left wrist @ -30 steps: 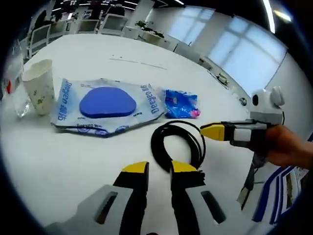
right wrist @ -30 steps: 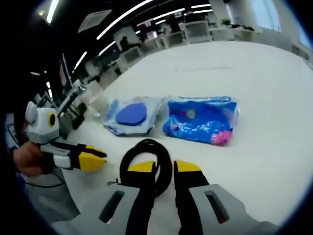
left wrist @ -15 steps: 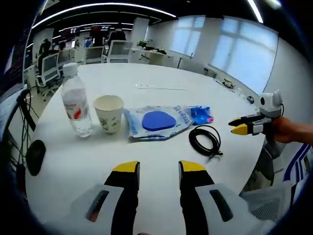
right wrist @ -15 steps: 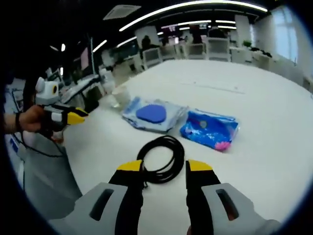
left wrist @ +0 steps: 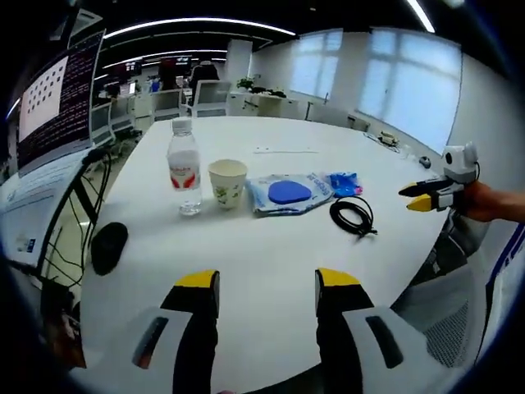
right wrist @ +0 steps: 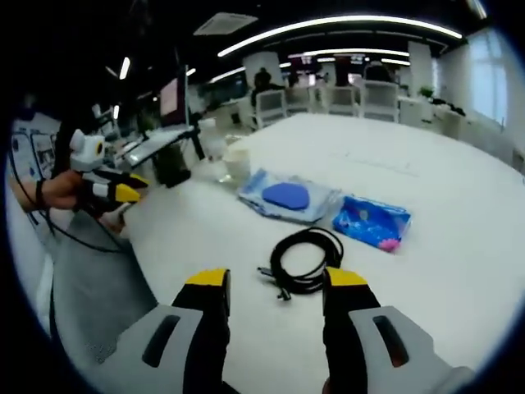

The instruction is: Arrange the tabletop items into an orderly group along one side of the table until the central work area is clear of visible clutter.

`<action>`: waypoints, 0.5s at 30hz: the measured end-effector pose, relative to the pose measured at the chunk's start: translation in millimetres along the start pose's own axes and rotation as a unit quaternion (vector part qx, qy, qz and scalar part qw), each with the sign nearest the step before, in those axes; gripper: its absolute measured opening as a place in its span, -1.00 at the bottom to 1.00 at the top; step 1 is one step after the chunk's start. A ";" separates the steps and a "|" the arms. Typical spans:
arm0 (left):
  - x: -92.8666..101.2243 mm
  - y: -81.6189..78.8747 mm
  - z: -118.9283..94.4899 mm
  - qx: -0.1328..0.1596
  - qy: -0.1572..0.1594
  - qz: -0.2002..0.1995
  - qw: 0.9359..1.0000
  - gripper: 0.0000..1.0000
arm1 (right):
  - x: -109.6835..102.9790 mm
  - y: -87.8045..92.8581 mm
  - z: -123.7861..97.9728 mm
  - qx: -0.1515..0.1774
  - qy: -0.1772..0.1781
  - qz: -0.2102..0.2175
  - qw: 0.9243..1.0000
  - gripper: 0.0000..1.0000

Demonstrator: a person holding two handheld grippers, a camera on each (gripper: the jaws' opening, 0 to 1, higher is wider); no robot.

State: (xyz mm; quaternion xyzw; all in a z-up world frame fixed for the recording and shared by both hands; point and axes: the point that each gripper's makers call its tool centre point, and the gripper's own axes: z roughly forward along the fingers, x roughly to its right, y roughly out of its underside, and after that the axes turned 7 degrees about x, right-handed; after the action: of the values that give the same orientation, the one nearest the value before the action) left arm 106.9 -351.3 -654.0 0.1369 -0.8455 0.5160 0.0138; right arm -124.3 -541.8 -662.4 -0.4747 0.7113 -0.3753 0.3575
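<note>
Left gripper view: left tongs (left wrist: 267, 287) wide open, nothing between the yellow tips, hovering above the near edge of the white round surface (left wrist: 246, 254). Landmark = paper cup (left wrist: 227, 182), tapered, printed pattern, upright. Black mouse (left wrist: 108, 246) sits nearer than the cup, off to its left by the surface edge, cables hanging just beyond. Clear plastic water bottle (left wrist: 184, 176) with red label stands just left of the cup, not touching as far as I can tell. Right of the cup: flat clear packet with a blue oval pad (left wrist: 289, 192), then a small crinkly blue wrapper (left wrist: 344, 183) beyond that. Black cable coil (left wrist: 353, 217) lies right of the packet, nearer the edge. Right tongs (left wrist: 420, 197) held in a hand well right of the cup, off the surface edge, tips close together, holding nothing. Monitor (left wrist: 57, 98) far left; office chairs in the background.

Right gripper view: right tongs (right wrist: 276, 287) open wide, empty, above the surface; cable coil (right wrist: 308, 258) just ahead, packet (right wrist: 285, 197) and wrapper (right wrist: 373, 222) behind it, cup (right wrist: 239, 162) further back. Left tongs (right wrist: 131, 190) at far left, gap not readable.
</note>
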 end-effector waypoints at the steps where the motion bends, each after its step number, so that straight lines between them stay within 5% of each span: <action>1: 0.2 0.6 -1.9 0.001 0.000 -0.001 1.000 -0.05 | -0.2 0.2 -0.1 0.000 0.000 0.000 1.000 -0.12; 15: -9.0 3.0 -12.0 0.012 -0.005 -0.011 1.000 -0.02 | -16.3 2.9 -4.9 -0.002 0.005 0.013 1.000 -0.08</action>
State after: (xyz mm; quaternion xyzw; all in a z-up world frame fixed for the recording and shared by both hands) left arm 113.4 -337.6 -652.5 0.1485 -0.8379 0.5250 0.0135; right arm -124.9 -524.7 -660.1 -0.4646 0.7196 -0.3715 0.3582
